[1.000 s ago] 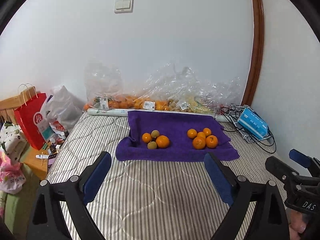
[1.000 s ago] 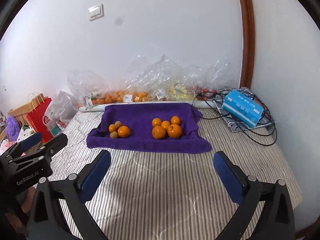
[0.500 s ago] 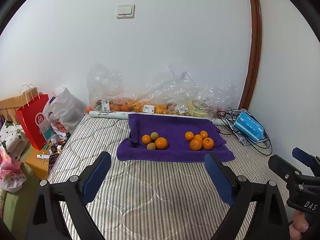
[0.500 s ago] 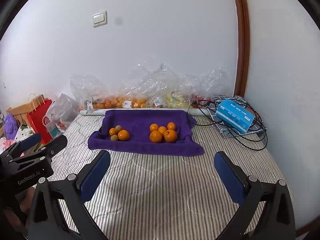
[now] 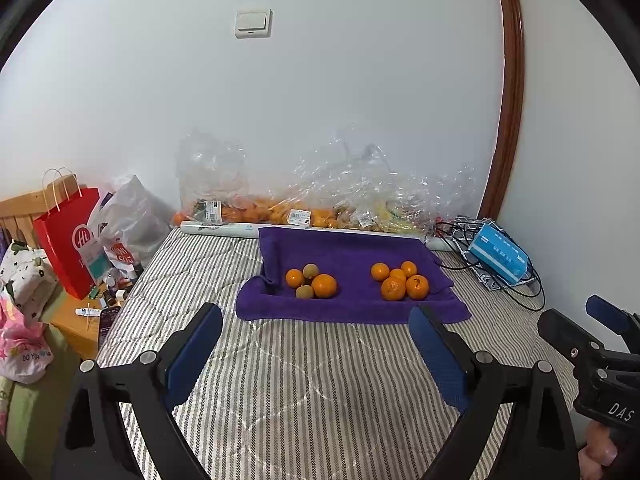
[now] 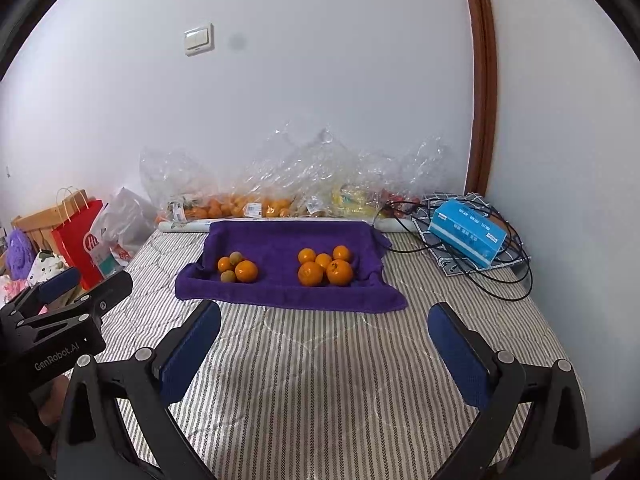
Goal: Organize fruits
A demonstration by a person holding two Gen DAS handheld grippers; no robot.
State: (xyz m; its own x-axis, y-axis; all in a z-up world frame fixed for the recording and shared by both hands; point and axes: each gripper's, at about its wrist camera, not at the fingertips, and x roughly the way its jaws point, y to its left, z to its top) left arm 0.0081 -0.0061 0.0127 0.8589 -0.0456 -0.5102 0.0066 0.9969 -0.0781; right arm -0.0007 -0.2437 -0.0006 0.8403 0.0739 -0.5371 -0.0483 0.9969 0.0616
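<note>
A purple towel (image 5: 352, 248) (image 6: 280, 240) lies on the striped mattress near the wall. On its left part sit two oranges, the larger one (image 5: 324, 286) (image 6: 245, 271) in front, with two small greenish-brown fruits (image 5: 305, 291) (image 6: 228, 276). On its right part lies a cluster of several oranges (image 5: 398, 280) (image 6: 325, 266). My left gripper (image 5: 316, 354) is open and empty, well short of the towel. My right gripper (image 6: 324, 350) is open and empty too, beside the left one (image 6: 60, 312).
Clear plastic bags of oranges and other fruit (image 5: 320, 208) line the wall behind the towel. A blue box on black cables (image 5: 498, 258) lies at the right. A red paper bag (image 5: 70, 240) and clutter stand off the mattress at the left. The right gripper (image 5: 592, 344) shows at the left view's right edge.
Both grippers have drawn back and risen a little from the towel, so the fruit looks slightly smaller and farther. The fruit has not moved. Both grippers stay open.
</note>
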